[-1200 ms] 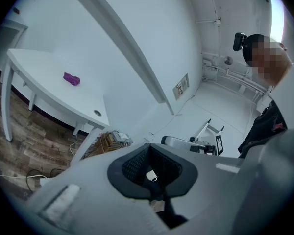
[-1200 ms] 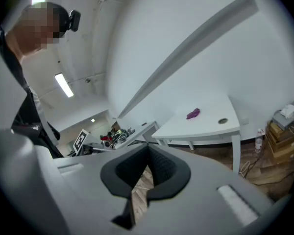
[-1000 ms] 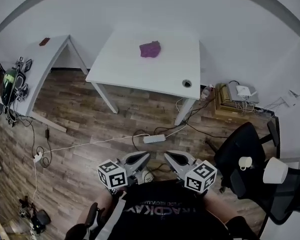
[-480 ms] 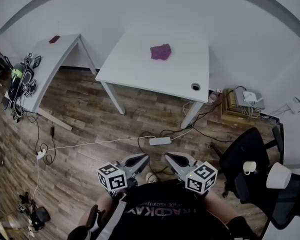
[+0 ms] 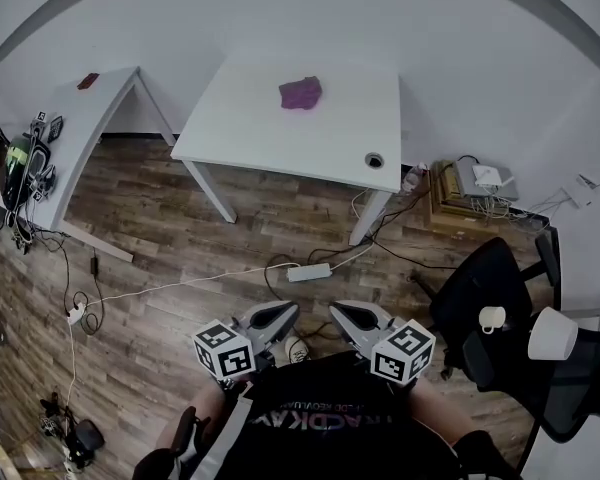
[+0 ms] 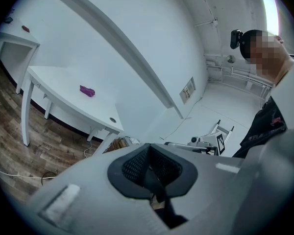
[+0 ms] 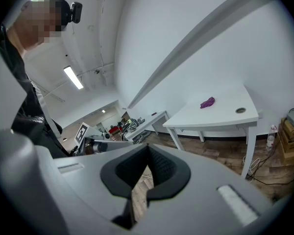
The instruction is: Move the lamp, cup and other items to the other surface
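left gripper (image 5: 277, 316): pale grey moulded shell, black ribbed pads, white cube with black square markers | right gripper (image 5: 353, 317): same grey shell, pads, marker cube | worn: black shirt (image 5: 325, 423) with white lettering; small black head camera (image 7: 74, 12)

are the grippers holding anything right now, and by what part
Nothing is held. The left gripper and the right gripper both have their jaws shut together with nothing between them.

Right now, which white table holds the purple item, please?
The table straight ahead, with the round cable hole; the left table carries a small reddish object instead.
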Available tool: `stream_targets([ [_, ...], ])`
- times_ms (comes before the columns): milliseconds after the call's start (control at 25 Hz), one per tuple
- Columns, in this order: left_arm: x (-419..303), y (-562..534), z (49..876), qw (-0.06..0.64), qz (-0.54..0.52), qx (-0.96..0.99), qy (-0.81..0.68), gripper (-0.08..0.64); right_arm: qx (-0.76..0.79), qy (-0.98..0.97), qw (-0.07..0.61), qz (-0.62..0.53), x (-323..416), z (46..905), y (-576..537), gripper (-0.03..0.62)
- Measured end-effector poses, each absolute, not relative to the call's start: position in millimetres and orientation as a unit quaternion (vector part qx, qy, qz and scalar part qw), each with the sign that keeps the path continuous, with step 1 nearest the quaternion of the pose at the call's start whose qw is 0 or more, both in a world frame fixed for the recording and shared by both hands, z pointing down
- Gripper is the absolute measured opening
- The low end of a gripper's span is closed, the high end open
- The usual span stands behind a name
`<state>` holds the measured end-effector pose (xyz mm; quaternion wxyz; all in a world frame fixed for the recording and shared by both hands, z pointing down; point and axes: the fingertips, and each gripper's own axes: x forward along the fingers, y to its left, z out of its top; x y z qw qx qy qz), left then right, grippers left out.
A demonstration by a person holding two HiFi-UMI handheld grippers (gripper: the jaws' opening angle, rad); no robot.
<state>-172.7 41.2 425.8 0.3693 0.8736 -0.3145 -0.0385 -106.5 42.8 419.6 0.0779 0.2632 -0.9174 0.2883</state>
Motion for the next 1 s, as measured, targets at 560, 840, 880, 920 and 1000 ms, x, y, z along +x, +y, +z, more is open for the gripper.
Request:
stream_targets([
  [560, -175.2, 38.7, 431.1, 0.393, -0.037, 0.857, -0.330, 0.003, 0.293, -0.909, 0.066, 0.289, -88.2, 413.2, 36.5, 0.005],
  [840, -184.7, 47.5, 439.0, 0.408, -0.044, 0.851, -0.328, 0.003, 0.368, -0.869, 0.028, 0.330, -56.6, 415.1, 28.4, 0.005],
  [880, -185.6, 48.0, 439.9, 0.410, -0.044, 0.850, -0.326, 0.003, 0.373, -0.865, 0.027, 0.334, -53.1, 416.4, 28.2, 0.005],
  [920, -186.5, 48.1, 440.6, 0.412, -0.046, 0.850, -0.325, 0.003, 0.378, -0.862, 0.029, 0.336, -50.9, 417.3, 28.2, 0.005],
  [1000, -188.3, 48.0, 442.1, 0.417, -0.051, 0.849, -0.321, 0.003, 0.386, -0.858, 0.032, 0.337, -49.6, 417.3, 28.4, 0.005],
])
